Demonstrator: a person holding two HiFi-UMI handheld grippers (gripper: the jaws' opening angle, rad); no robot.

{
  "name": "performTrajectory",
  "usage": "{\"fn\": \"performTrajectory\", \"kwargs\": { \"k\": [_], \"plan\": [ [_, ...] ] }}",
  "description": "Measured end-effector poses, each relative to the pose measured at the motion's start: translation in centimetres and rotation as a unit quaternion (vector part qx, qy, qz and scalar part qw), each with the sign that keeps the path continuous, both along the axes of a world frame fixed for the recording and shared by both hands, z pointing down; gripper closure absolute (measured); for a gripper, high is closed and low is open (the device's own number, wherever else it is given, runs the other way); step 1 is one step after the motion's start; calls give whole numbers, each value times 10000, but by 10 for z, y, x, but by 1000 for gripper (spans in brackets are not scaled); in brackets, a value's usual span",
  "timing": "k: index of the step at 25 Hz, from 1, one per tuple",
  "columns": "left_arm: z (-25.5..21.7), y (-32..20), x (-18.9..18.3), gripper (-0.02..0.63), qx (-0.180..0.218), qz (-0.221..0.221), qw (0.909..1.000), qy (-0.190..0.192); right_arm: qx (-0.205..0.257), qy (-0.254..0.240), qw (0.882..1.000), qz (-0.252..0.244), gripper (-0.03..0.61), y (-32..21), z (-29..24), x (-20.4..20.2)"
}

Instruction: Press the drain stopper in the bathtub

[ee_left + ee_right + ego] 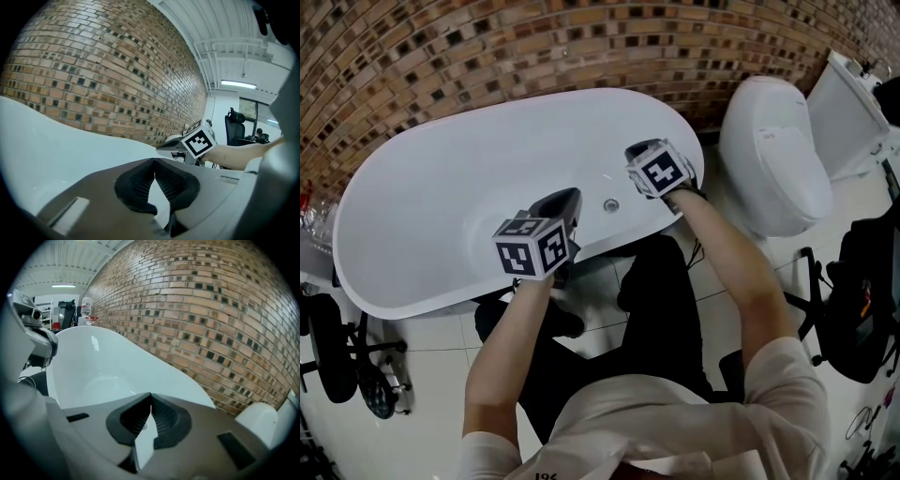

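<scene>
Brick wall (487, 47) backs the white bathtub (422, 216), and a person stands at its near rim with a gripper in each hand. From above, the drain stopper (611, 204) is a small round metal disc inside the tub near the front wall. It lies between the left gripper (567, 197) and the right gripper (637, 148), apart from both, and neither gripper view shows it plainly.

The left gripper view shows its own fingers (140, 180) closed tip to tip with nothing between them. Beyond them are the right gripper's marker cube (199, 140) and a ceiling strip light (239, 84). The right gripper view shows its fingers (164, 416) pressed together too, empty, with a clear bottle (86, 305) past the tub's far end. Only the head view takes in the toilet (769, 150).

The cubes carry black-and-white square markers. Print at the shirt's hem is cut off and unreadable.
</scene>
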State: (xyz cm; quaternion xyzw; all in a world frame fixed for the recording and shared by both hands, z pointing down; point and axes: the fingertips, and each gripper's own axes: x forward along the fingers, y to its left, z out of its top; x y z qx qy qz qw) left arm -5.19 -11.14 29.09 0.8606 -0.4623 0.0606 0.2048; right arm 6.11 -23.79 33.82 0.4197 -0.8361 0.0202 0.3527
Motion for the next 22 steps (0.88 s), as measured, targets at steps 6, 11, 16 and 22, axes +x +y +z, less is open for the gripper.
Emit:
{"fn": "performTrajectory", "kwargs": {
  "k": [6, 11, 16, 22],
  "plan": [
    [-33, 15, -8, 609, 391, -60, 9992, -74, 177, -231, 9995, 98, 566, 18, -22, 9],
    [-57, 32, -13, 609, 703, -117, 9974, 66, 311, -645, 9974, 114, 566, 36, -48, 8],
    [-68, 50, -7, 609, 906, -74, 9958, 99, 514, -987, 9937, -149, 566, 62, -78, -4],
    [-75, 63, -5, 609, 953, -85, 9954, 101, 705, -1112, 9910, -250, 566, 82, -99, -6]
  ]
}}
